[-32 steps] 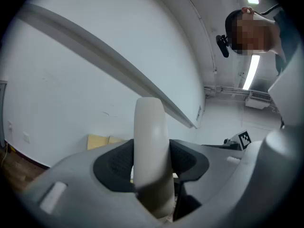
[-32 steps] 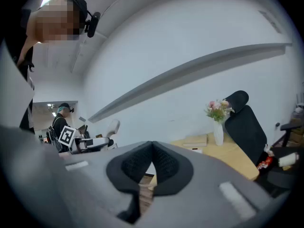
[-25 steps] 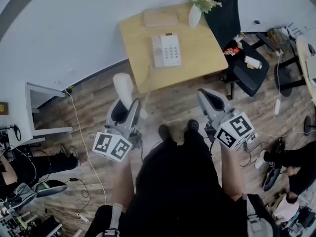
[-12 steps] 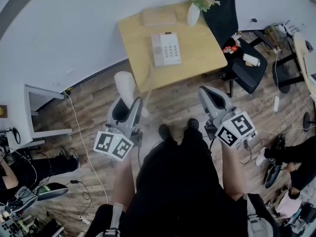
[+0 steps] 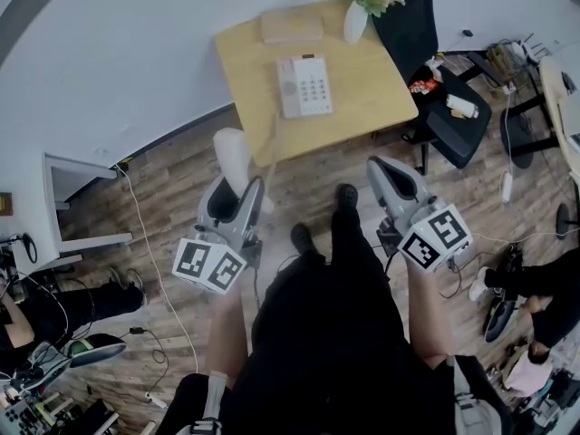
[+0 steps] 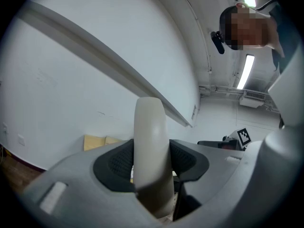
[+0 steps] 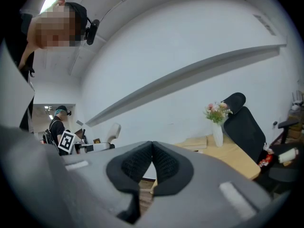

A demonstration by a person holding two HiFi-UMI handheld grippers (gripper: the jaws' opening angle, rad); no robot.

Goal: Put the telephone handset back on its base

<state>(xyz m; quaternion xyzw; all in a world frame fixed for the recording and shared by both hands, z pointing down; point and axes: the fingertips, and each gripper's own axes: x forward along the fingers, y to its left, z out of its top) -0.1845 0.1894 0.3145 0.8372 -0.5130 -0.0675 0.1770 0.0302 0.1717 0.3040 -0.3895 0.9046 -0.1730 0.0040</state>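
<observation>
wooden table [image 5: 362, 93] by white wall [image 5: 109, 53] holds base [image 5: 304, 86]; left gripper [image 5: 243, 193] grasps handset [image 5: 233, 157], right gripper [image 5: 386, 171] clenched empty.

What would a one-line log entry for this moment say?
left tongs: shut on handset | right tongs: shut, empty | base: on table | handset: not yet on base

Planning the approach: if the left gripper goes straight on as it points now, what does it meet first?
Probably the table at its near edge, with the held handset leading; the telephone base lies just beyond. The left gripper tilts upward, though, so it may pass over toward the wall.
</observation>
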